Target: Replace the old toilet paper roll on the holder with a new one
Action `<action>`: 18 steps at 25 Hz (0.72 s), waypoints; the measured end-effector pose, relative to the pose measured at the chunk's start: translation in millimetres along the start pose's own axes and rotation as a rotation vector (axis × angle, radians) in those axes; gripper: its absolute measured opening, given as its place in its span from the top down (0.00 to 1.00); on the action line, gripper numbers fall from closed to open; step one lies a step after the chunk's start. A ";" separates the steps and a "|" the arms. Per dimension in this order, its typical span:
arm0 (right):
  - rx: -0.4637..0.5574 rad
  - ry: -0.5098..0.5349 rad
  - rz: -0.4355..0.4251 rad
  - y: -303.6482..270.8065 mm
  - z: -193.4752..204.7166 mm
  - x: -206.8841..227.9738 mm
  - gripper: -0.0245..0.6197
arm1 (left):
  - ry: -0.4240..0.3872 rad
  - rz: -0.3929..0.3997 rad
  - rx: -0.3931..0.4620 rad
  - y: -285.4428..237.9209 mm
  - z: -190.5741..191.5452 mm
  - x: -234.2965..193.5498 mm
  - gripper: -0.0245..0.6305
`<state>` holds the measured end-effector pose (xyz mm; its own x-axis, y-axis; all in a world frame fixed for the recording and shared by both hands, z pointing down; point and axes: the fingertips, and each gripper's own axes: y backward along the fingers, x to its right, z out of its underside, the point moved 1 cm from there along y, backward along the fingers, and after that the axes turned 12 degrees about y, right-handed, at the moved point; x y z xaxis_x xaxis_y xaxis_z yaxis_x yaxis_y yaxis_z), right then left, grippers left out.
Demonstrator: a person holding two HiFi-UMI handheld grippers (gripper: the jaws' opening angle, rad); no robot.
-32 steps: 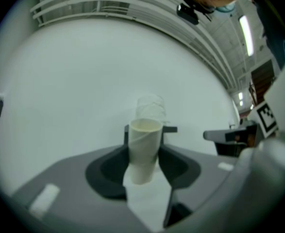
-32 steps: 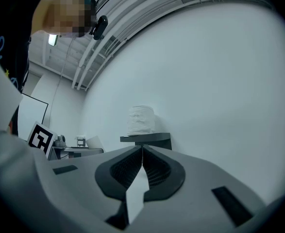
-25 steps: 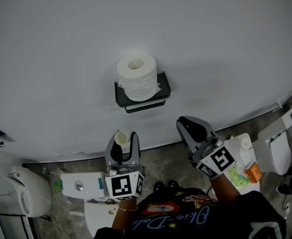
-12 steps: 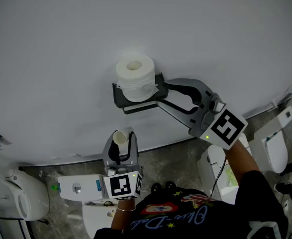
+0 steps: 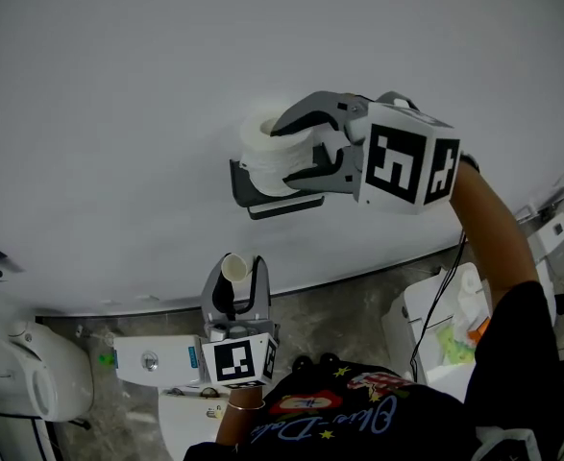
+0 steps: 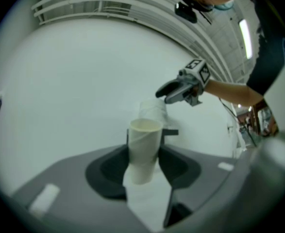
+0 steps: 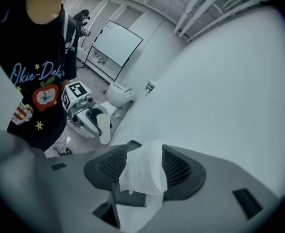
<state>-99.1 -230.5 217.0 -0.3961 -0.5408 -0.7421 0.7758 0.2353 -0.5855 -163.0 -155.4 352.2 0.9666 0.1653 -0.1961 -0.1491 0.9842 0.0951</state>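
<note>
A white toilet paper roll (image 5: 260,154) stands on end on the dark wall holder (image 5: 262,200). My right gripper (image 5: 280,150) reaches in from the right; its jaws are opening and straddle the roll (image 7: 144,174), one pad on each side. Lower down, my left gripper (image 5: 235,275) is shut on the empty cardboard tube (image 5: 233,267), which it holds upright and away from the wall. In the left gripper view the tube (image 6: 143,149) stands between the jaws, with the roll (image 6: 152,111) and the right gripper (image 6: 169,92) behind it.
The holder hangs on a plain pale wall (image 5: 118,84). On the floor are a white toilet (image 5: 32,368) at the left, a white cistern (image 5: 161,358) under my left gripper, another toilet (image 5: 560,243) at the right and a white bin (image 5: 445,329) with rubbish.
My right gripper rose from low at the right, swung up and left to the holder, rolled over and opened around the roll. The left gripper and its tube stayed put.
</note>
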 end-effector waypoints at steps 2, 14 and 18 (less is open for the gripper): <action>-0.047 0.026 -0.079 -4.2 3.9 0.6 0.64 | 0.007 -0.010 0.006 2.2 -0.1 -2.4 0.67; -0.199 -0.032 -0.317 -23.9 24.9 2.0 0.64 | 0.024 -0.064 0.009 9.7 -1.2 -18.7 0.67; -0.221 -0.088 -0.377 -30.3 29.4 -1.8 0.64 | 0.027 -0.071 0.011 8.5 -1.5 -21.4 0.67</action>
<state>-107.5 -260.5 245.6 -0.5802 -0.6863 -0.4385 0.4580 0.1703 -0.8725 -185.2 -150.4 355.7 0.9686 0.0972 -0.2289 -0.0782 0.9928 0.0908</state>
